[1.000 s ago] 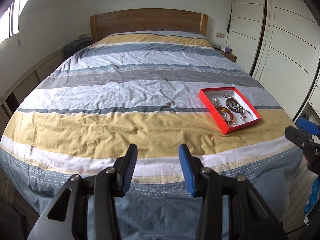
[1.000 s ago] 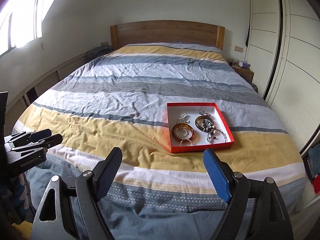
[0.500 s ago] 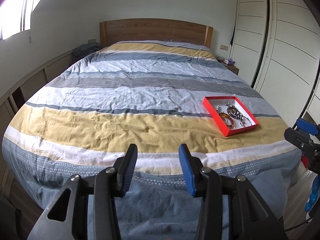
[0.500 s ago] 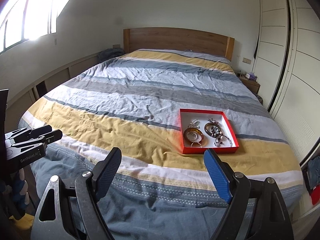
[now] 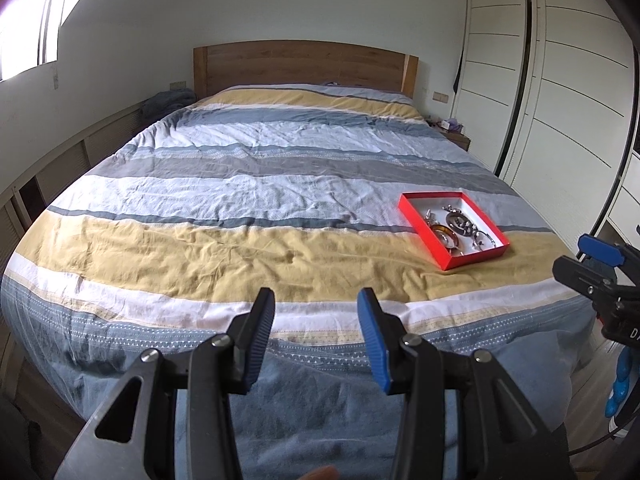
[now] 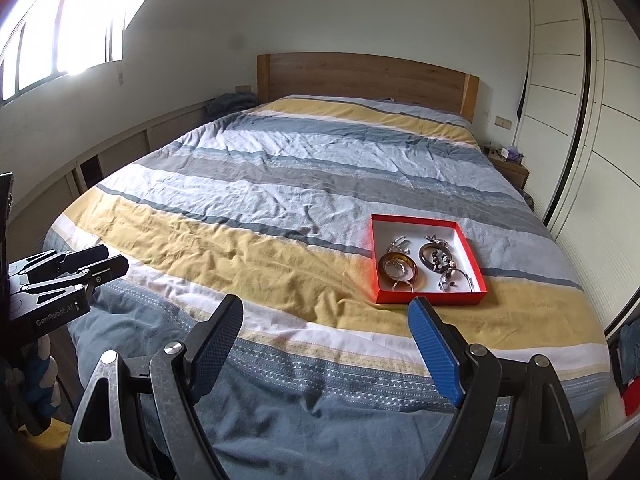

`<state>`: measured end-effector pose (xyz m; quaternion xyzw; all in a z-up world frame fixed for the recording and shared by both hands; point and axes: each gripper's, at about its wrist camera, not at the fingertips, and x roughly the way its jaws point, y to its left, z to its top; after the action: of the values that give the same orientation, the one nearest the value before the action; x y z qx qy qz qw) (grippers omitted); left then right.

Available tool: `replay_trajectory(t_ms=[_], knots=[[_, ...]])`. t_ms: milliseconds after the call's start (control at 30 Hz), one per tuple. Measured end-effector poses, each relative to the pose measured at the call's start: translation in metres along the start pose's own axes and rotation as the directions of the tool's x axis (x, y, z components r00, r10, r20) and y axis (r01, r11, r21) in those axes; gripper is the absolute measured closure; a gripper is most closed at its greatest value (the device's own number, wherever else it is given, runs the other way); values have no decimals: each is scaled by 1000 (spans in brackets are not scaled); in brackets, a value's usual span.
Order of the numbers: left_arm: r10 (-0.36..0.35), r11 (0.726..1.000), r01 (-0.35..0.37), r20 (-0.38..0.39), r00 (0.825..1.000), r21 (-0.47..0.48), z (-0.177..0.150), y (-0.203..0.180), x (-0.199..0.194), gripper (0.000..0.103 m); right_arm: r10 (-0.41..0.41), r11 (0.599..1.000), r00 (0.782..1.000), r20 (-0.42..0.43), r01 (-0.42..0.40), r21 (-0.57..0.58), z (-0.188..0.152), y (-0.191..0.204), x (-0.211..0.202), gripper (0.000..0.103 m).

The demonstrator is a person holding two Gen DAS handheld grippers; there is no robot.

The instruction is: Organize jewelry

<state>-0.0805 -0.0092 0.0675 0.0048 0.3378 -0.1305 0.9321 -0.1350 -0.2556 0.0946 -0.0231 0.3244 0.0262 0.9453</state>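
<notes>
Jewelry [image 6: 424, 266] lies in a red box [image 6: 430, 297] on the striped bed [image 6: 280, 208], at one o'clock from the right gripper [image 6: 326, 322]; left gripper [image 5: 316, 312] and right both gape, holding nothing.

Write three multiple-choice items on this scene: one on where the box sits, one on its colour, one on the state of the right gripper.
1. Where is the box?
A. On the bed, toward its foot and wardrobe side
B. On the nightstand
C. On the floor

2. What colour are the box's walls?
A. Blue
B. Red
C. Yellow

3. What is the state of the right gripper?
A. Shut on a bangle
B. Shut on the box
C. Open, holding nothing

Answers:
1. A, the box rests on the duvet's yellow stripe near the foot of the bed.
2. B, its rim is bright red around a white inside.
3. C, the fingers stand apart over the bedding with nothing between them; the bangles lie in the box.
</notes>
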Motion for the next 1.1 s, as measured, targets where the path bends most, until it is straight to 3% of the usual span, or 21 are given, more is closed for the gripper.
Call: replay_trajectory(t_ms=[133,1100], knots=[[13,1000,-13,-4,1000,0,-2,0,3,52,3,1000,1000,-12,-3,6,-3,-1,4,19],[40,999,-39,-109,993,10,-15,1,48,51,11,996,988,-152,3,92,-30,-25,62,19]])
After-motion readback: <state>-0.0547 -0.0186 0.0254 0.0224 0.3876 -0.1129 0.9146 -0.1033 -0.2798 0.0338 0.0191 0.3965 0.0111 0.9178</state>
